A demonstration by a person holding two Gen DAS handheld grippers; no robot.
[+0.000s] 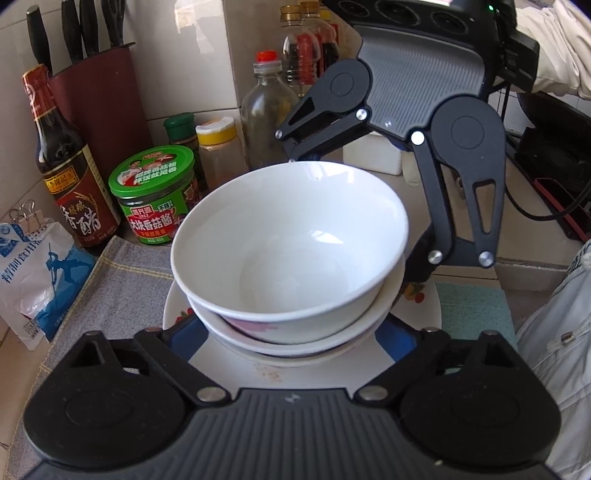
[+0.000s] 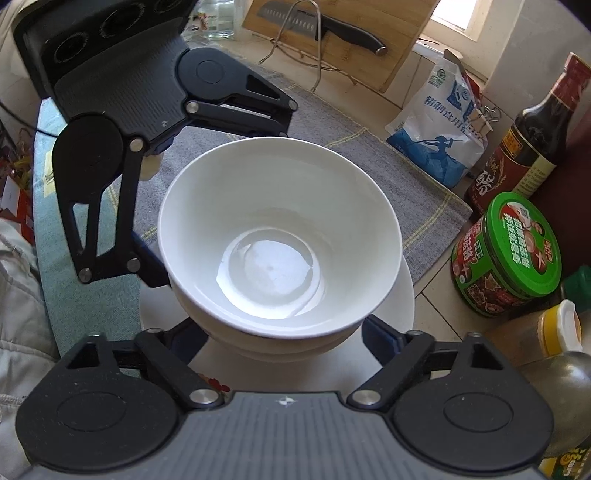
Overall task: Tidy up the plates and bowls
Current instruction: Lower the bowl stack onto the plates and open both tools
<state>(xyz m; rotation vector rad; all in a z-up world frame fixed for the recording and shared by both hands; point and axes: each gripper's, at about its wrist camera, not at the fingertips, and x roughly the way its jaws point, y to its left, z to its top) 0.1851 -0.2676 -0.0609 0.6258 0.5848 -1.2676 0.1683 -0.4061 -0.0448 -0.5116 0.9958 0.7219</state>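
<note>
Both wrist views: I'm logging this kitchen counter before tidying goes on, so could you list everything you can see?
bowl: two, white, nested on the plate
plate: one, white with fruit print, on the cloth
cloth: one, grey with yellow lines, on the counter
jar: one, green lid, left of the bowls in the left view
vinegar bottle: one, dark, beside the jar
salt bag: one, blue and white, clipped shut
knife block: one, dark red, against the wall
cutting board: one, wooden, knife resting on it
left gripper: black, jaws open around the bowls
right gripper: black, jaws open around the bowls
</note>
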